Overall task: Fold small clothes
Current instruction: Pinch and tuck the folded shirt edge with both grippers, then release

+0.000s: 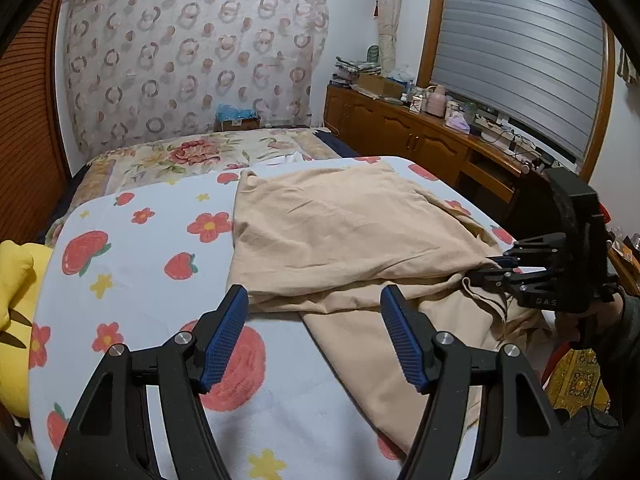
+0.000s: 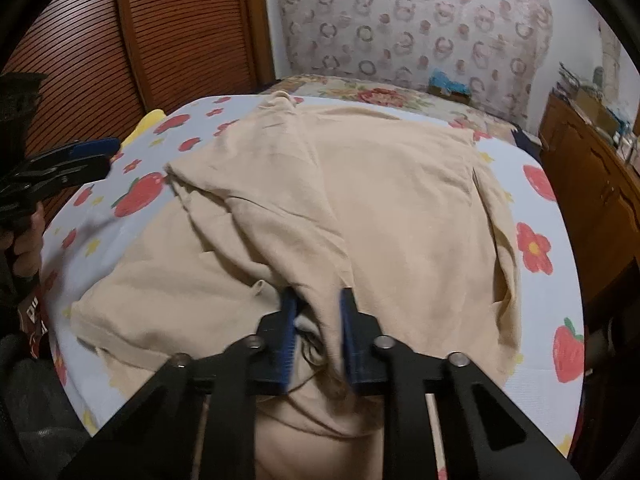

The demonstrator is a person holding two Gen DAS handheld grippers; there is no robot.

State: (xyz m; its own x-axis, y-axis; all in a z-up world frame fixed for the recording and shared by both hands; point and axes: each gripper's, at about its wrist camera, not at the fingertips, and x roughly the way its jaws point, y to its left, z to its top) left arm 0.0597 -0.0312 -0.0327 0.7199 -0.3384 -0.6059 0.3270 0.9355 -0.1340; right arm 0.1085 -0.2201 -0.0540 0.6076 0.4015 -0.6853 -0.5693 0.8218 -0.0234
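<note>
1. Beige cloth, a soft garment [image 1: 344, 232], lay partly folded on a bed covered by a white blanket [image 1: 152, 272] printed with strawberries and flowers.
2. Its upper layer was doubled over, and a lower section trailed toward the near edge of the bed.
3. The left claw [image 1: 314, 336] hovered over the garment's near fold with its blue pads [image 1: 224, 344] set wide apart, and nothing was caught between them.
4. The right claw [image 2: 318, 332] was clamped on a bunched ridge of the garment at its near side, the blue pads pressing the fabric from both sides.
5. Seen from the left wrist camera, the right claw [image 1: 486, 270] met the garment's right-hand edge, where the cloth gathered into creases.
6. A person's hand [image 2: 24, 240] gripped the handle of the left claw at the left edge of the right wrist view.
7. A yellow cushion [image 1: 16, 280] sat beside the blanket on the left.
8. A wooden sideboard [image 1: 420, 132] crowded with small items ran along the wall under a shuttered window [image 1: 520, 48], well apart from the garment.
9. A patterned curtain [image 1: 192, 56] hung behind the bed.
</note>
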